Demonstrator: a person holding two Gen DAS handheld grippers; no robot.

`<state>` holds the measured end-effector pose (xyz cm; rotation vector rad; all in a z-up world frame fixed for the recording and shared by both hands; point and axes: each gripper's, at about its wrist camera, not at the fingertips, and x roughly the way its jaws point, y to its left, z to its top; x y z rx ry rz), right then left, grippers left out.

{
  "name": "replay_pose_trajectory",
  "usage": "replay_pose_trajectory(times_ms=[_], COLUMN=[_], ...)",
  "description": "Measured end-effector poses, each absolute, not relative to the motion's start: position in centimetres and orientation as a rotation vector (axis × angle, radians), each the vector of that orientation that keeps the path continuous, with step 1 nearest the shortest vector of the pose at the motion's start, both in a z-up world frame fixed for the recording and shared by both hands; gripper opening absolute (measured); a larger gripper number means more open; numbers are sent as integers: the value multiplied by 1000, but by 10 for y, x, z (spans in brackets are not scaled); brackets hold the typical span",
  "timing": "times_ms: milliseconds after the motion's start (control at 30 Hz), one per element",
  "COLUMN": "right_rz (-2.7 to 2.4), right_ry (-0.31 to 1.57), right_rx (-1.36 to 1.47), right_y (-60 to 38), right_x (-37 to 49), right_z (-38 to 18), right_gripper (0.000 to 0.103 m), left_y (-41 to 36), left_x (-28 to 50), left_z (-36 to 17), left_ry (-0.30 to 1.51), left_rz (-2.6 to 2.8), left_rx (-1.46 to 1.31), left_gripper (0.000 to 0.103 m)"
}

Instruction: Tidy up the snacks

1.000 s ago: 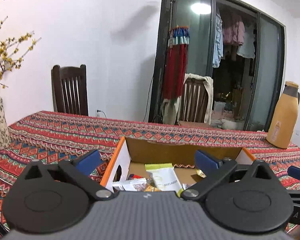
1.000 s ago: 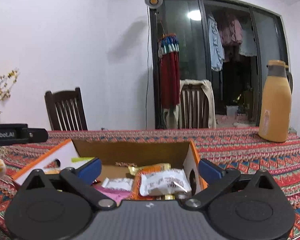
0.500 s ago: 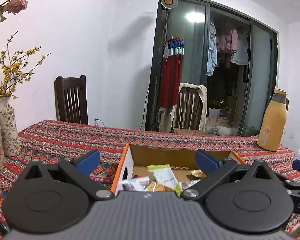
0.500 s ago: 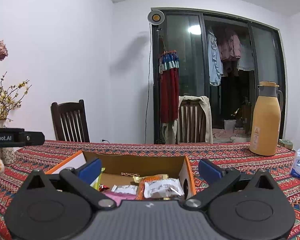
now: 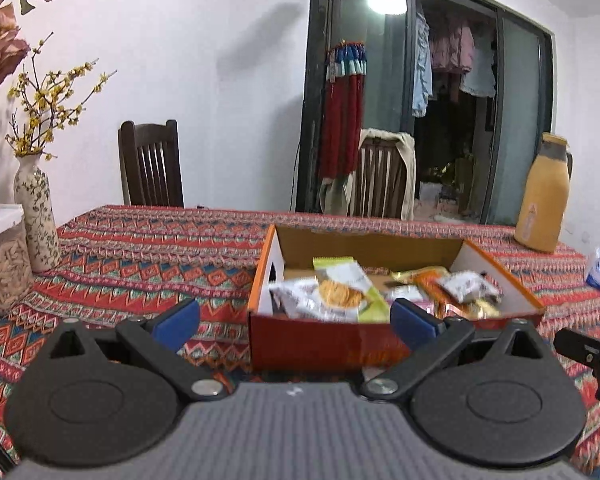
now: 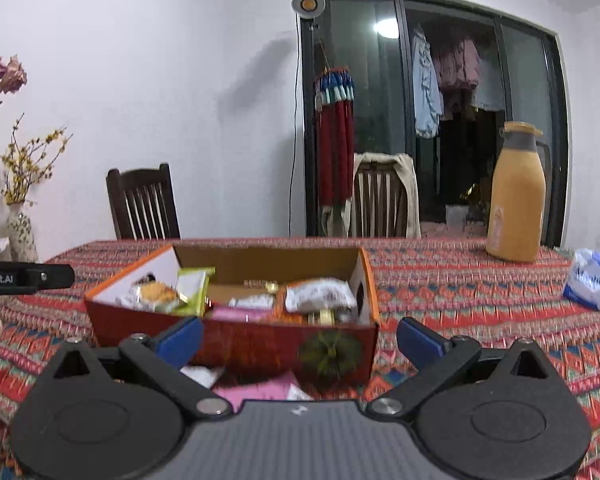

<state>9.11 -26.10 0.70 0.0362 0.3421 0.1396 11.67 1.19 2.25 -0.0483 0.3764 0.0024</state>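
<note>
The surface (image 5: 148, 248) under its patterned red cloth fills the room ahead of me, and the orange box (image 6: 236, 340) is my landmark on it. Behind the box and to its right stands the tan jug (image 6: 516, 196); behind and to its left, the flowered vase (image 5: 36, 216). Right of the box, apart from it, lies a blue-and-white packet (image 6: 594, 282).

Inside the box the snacks are heaped loose: a green-and-yellow packet (image 5: 342, 284) toward the left wall, a white wrapper (image 6: 320, 294) toward the right wall, smaller pieces between. Just in front of the box, on the cloth, a pink packet (image 6: 260, 390) and a white one (image 6: 202, 374) lie outside it, so I judge the sorting not finished.

My left tongs (image 5: 296, 316) are spread wide and hold nothing, hovering in front of the box's left corner. My right tongs (image 6: 300, 336) are likewise spread and empty, above the two loose packets in front of the box.

The risks I see: the packets are flat and slippery, so a finger may skate over them or bunch the cloth; and a low approach could shove the light box backward.
</note>
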Motion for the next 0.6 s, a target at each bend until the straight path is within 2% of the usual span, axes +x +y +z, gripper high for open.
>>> replay_pose_trajectory(times_ms=[333,600], right_rz=[163,144], right_ry=[389,402], right_rx=[22,44], right_y=[-273,-276], right_x=[79,83], right_z=[-22,-28], right_gripper=[103,103], left_y=[21,21], left_x=[115,118], left_z=[-19,-27], left_ry=[469,464], left_rz=[34,49], left_rx=[-38,-39], left_gripper=[103,103])
